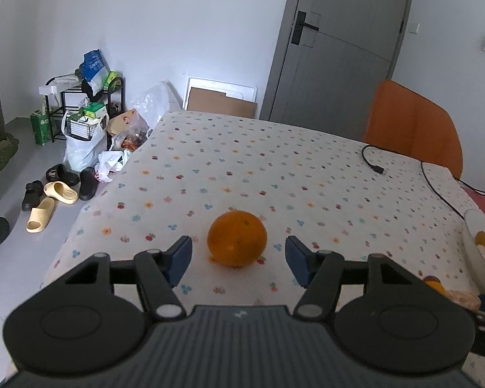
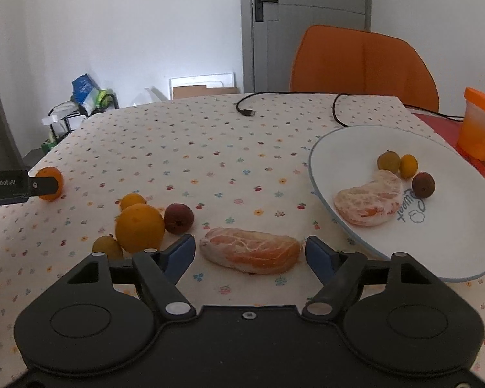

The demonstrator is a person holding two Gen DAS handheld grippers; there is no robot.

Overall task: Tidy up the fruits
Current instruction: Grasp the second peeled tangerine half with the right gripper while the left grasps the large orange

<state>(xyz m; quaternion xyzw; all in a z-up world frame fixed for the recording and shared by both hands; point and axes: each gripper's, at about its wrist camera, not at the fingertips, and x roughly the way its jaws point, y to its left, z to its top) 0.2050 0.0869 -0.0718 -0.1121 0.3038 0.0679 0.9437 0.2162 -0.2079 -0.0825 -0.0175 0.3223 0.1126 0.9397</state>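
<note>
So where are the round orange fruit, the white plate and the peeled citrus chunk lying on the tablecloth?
round orange fruit [image 1: 237, 238], left wrist view, middle of its skin.
white plate [image 2: 449, 252], right wrist view, bare part near its front rim.
peeled citrus chunk [image 2: 250, 250], right wrist view, middle of its pith-covered top.

Matt cotton-like cloth [image 2: 242, 148] printed with small flowers covers the desk. Between the blue rubbery fingers [image 2: 181, 253] lies a peeled citrus piece [image 2: 250, 250], pithy and rough. Right of them, a glossy white ceramic plate [image 2: 452, 252]; the gripper bodies are matt black plastic.
</note>
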